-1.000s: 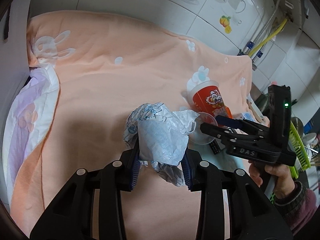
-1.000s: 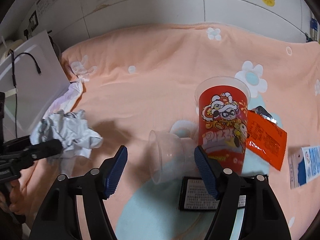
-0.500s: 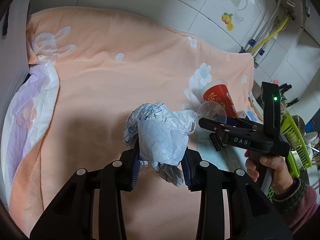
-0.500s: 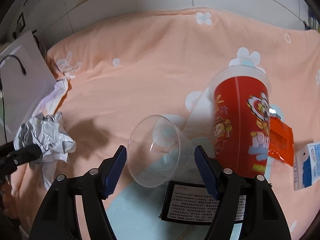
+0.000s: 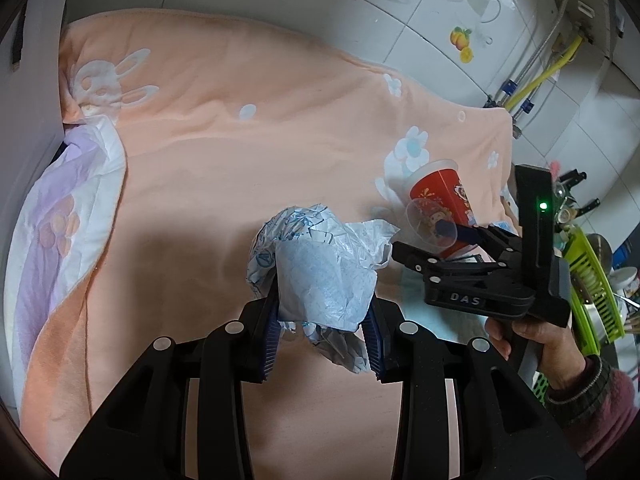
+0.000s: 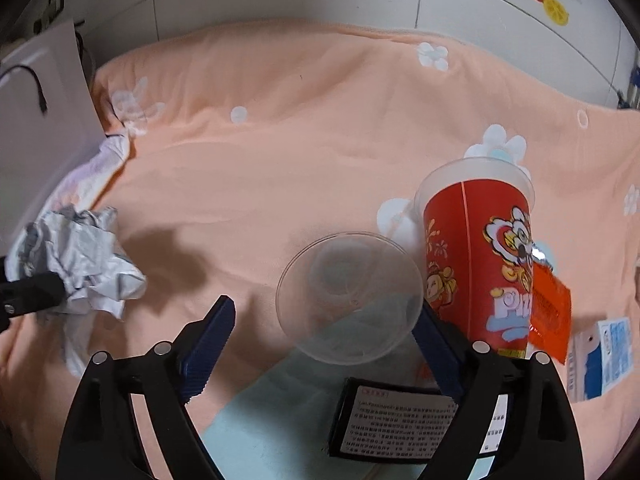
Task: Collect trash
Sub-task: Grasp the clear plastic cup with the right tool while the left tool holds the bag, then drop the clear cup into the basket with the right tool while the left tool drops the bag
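L gripper (image 5: 324,338) is clamping the crumpled wrapper (image 5: 320,268), parking it aloft, while R gripper (image 6: 324,340), jaws just widening, is straddling the clear cup (image 6: 349,298) (probably unpinched) beside the red cup (image 6: 480,264).

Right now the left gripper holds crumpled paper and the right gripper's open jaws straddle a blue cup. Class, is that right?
Not quite: the cup between the right gripper jaws is clear, not blue, as the right wrist view shows. The left gripper does hold crumpled paper.

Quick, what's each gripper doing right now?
Left gripper: shut on the crumpled paper.
Right gripper: open, jaws just widened, clear plastic cup between them.
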The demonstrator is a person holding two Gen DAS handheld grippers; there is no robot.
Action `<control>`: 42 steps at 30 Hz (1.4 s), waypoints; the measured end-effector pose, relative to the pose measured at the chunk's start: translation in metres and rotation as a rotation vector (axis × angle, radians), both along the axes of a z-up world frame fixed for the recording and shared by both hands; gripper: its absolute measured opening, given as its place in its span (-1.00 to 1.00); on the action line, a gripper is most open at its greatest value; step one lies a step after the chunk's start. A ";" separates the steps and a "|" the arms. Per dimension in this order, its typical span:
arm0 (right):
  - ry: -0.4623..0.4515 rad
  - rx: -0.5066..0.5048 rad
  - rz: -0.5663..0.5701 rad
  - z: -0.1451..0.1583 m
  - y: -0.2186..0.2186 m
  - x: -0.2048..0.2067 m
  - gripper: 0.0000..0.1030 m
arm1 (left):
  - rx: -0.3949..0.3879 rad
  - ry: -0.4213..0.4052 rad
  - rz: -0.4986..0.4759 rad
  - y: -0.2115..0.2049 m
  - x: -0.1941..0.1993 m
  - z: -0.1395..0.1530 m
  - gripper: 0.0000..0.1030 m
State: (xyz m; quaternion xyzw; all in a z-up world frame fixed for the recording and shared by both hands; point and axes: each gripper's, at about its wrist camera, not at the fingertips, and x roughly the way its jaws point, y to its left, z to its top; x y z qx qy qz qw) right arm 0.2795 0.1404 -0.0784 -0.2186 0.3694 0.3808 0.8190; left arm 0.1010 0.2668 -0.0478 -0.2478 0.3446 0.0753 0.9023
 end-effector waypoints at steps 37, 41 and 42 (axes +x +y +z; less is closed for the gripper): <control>-0.008 0.208 -0.271 0.057 -0.232 -0.112 0.12 | 0.026 -0.057 -0.391 -0.177 0.012 0.038 -0.32; -0.012 0.200 -0.355 0.053 -0.278 -0.124 0.12 | 0.022 -0.045 -0.496 -0.222 0.020 0.036 -0.32; -0.016 0.195 -0.375 0.052 -0.288 -0.127 0.12 | 0.026 -0.043 -0.526 -0.235 0.022 0.035 -0.32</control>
